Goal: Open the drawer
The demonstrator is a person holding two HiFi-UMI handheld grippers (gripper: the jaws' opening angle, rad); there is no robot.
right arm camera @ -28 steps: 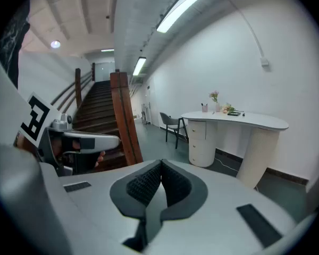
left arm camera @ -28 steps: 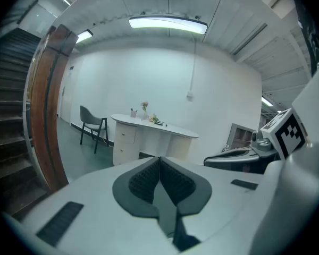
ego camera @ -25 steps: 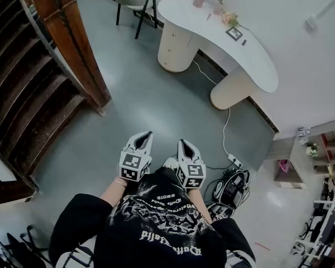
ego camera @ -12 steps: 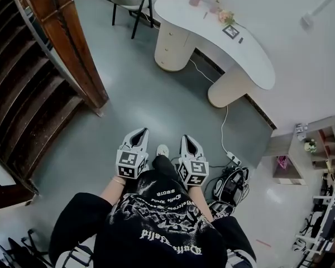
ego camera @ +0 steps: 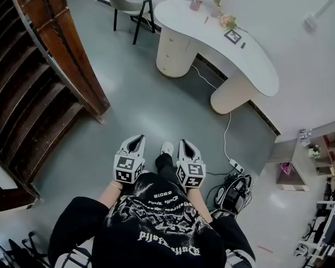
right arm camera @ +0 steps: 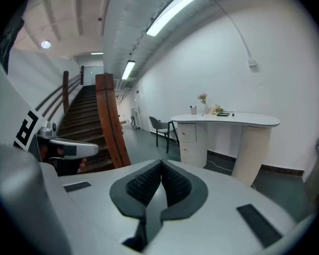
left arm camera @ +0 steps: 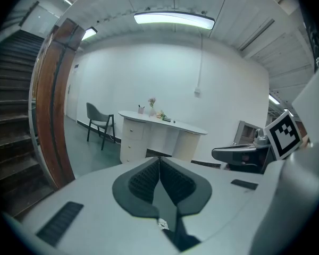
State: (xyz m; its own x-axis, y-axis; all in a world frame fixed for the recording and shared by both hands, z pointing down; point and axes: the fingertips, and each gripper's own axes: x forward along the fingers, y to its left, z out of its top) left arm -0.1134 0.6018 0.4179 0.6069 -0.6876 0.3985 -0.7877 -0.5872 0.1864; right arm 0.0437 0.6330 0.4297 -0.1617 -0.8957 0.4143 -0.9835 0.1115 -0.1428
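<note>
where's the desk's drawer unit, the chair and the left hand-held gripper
drawer unit [ego camera: 173,49]: head view, on its curved front under the desk top
chair [ego camera: 125,2]: head view, on its seat
left hand-held gripper [ego camera: 137,140]: head view, at the tips of its closed jaws

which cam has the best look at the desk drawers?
Right gripper view: the drawers are largest there, with fronts and seams visible. Left gripper view shows them smaller and more side-on. Head view sees only their pedestal from steeply above.

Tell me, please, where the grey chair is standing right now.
In the head view the grey chair stands at the top, left of centre, just left of the white curved desk.
</note>
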